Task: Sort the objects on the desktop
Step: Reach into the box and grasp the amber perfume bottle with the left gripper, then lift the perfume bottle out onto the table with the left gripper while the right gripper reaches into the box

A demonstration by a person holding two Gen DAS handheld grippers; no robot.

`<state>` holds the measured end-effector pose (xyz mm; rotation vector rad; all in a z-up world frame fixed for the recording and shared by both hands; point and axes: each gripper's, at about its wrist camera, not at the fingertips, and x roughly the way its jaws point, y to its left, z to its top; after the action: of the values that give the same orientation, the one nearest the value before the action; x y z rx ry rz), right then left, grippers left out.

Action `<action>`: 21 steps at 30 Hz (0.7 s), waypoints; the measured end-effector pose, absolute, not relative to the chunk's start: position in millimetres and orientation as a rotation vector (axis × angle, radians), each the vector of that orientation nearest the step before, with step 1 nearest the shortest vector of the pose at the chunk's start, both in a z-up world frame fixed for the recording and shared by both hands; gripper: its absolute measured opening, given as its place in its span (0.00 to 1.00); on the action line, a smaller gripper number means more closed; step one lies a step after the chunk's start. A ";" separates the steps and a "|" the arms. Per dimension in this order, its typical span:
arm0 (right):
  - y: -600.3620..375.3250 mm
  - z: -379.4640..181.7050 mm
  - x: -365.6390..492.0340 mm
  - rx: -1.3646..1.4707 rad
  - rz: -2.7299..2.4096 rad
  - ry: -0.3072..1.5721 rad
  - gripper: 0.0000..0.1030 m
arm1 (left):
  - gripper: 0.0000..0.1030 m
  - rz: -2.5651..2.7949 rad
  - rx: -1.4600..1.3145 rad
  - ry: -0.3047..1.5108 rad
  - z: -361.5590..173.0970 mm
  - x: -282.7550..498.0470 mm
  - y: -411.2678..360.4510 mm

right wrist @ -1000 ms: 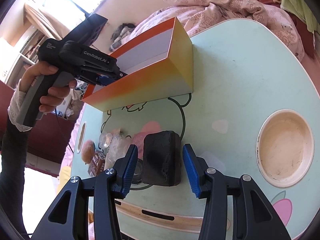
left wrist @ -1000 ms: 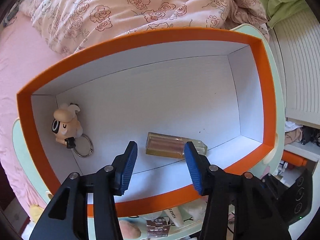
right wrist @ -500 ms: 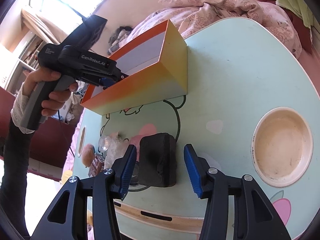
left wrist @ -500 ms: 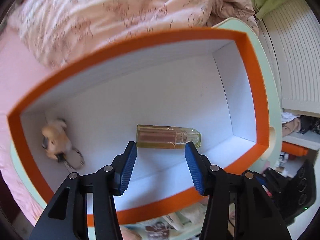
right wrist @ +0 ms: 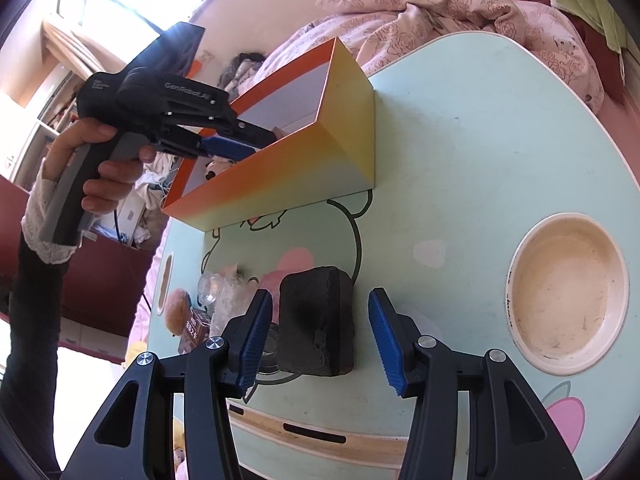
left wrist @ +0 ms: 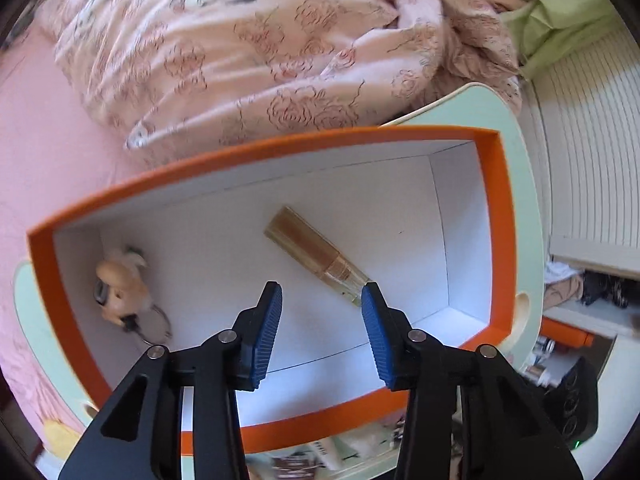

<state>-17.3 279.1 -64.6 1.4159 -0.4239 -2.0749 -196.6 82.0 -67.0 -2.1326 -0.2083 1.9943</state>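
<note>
An orange-rimmed box (left wrist: 280, 148) with a white inside stands on the pale green table (right wrist: 480, 140). In it lie an amber glass bottle (left wrist: 316, 258), slanted, and a small sheep keychain (left wrist: 120, 292) at the left end. My left gripper (left wrist: 322, 292) hangs over the box pointing steeply down. Its jaws are closing with nothing between them, and the bottle's clear end lies below, by the right fingertip. From the right wrist view the left gripper (right wrist: 240, 148) dips over the box (right wrist: 304, 172). My right gripper (right wrist: 320, 296) stands open in front of a black block (right wrist: 316, 320), with its pads apart from the block.
A cream bowl (right wrist: 568, 296) sits at the table's right. Left of the block lie a brown packet (right wrist: 194, 332), crumpled clear plastic (right wrist: 224, 292) and a fuzzy round toy (right wrist: 178, 308). A pink flowered quilt (left wrist: 260, 40) lies behind the box.
The bottle went from lying along the box to lying slantwise. The left gripper drew back from the box and its jaws narrowed a little. The right gripper's jaws widened slightly.
</note>
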 end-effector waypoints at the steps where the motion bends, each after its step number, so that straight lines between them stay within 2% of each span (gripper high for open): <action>1: 278.8 -64.3 -17.0 1.415 -2.075 -0.424 0.48 | 0.42 2.014 -2.130 -0.218 -69.6 -198.5 83.6; 5: 278.7 -63.3 -12.9 1.411 -2.070 -0.420 0.48 | 0.41 2.043 -2.114 -0.241 -78.3 -199.1 88.8; 6: 279.2 -63.1 -11.8 1.411 -2.070 -0.417 0.48 | 0.38 2.051 -2.097 -0.219 -78.5 -197.8 90.5; 7: 280.2 -63.2 -11.3 1.411 -2.071 -0.416 0.48 | 0.26 2.062 -2.077 -0.187 -78.6 -196.1 92.2; 8: 281.3 -63.3 -11.0 1.412 -2.074 -0.416 0.48 | 0.18 2.077 -2.053 -0.147 -78.7 -194.0 94.1; 14: 280.9 -64.5 -10.4 1.420 -2.103 -0.393 0.49 | 0.18 2.148 -1.930 -0.133 -84.9 -192.4 92.8; 21: 261.3 -58.5 -2.0 1.416 -2.197 -0.210 0.49 | 0.18 2.180 -1.865 -0.147 -74.9 -176.3 76.4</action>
<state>-2.0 261.3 -58.5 1.4162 -0.2105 -2.1973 -176.3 76.4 -74.9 -1.8647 -0.1474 2.1799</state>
